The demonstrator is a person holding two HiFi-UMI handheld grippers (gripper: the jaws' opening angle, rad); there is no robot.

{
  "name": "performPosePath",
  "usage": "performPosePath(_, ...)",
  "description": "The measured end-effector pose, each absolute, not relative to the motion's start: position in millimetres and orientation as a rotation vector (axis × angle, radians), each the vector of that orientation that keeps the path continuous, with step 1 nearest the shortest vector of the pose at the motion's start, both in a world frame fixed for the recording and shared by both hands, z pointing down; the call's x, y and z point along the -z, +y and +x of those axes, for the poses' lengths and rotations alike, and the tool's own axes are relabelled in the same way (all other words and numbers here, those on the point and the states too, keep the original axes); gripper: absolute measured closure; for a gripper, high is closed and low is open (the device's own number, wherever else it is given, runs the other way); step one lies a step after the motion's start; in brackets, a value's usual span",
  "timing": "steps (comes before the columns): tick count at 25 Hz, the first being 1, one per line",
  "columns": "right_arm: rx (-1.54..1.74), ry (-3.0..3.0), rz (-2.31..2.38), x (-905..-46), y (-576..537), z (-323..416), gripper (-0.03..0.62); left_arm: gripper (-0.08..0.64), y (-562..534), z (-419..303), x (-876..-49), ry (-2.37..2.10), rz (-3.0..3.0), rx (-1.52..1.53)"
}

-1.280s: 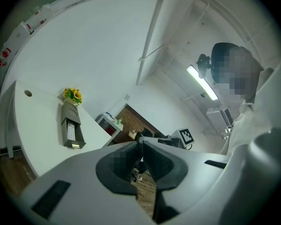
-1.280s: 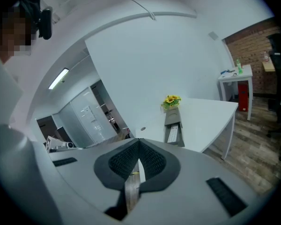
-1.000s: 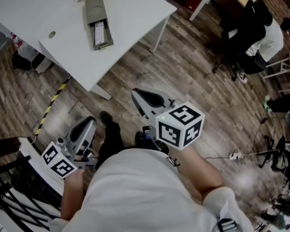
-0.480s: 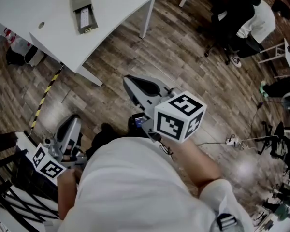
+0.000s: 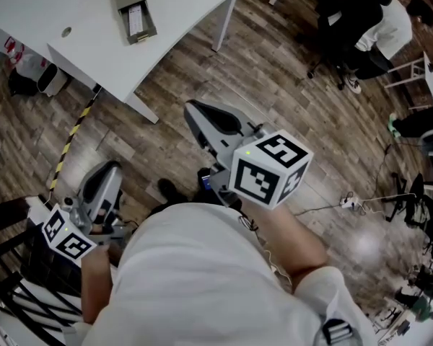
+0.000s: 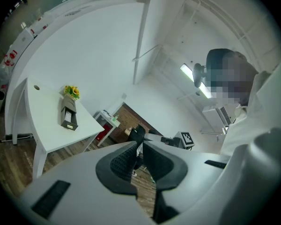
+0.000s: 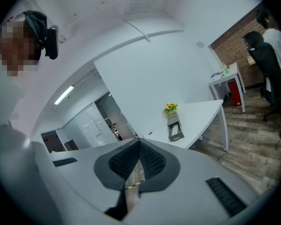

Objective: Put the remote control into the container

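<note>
A grey open container (image 5: 132,6) lies on the white table (image 5: 180,20) at the top left, with a pale remote control (image 5: 136,20) inside it. The same container (image 6: 68,116) shows far off in the left gripper view, next to yellow flowers (image 6: 72,92), and the container (image 7: 175,128) is also distant in the right gripper view. Both grippers hang over the wood floor, well short of the table. My left gripper (image 5: 110,169) is shut and empty, as is my right gripper (image 5: 193,108). Their tips meet with nothing between them: left gripper (image 6: 141,143), right gripper (image 7: 139,140).
Seated people and chairs (image 5: 361,27) are at the top right beside another white table. Cables and a power strip (image 5: 348,203) lie on the floor at the right. Yellow-black tape (image 5: 72,139) runs along the floor near the table leg. A black rack (image 5: 14,294) stands at the lower left.
The table and container have slid toward the top left of the head view. The left gripper has shifted left and lower. Both grippers stay shut.
</note>
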State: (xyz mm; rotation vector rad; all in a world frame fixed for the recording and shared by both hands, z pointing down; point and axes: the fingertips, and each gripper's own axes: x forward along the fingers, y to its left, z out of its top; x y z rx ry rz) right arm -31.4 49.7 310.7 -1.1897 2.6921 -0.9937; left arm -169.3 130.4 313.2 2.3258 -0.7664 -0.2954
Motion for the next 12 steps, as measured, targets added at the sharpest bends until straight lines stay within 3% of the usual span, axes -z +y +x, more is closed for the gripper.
performPosePath(12,0.908,2.721,-1.296,-310.8,74.7,-62.2,0.594,0.515,152.0,-207.9,-327.8,-0.711,2.32,0.335)
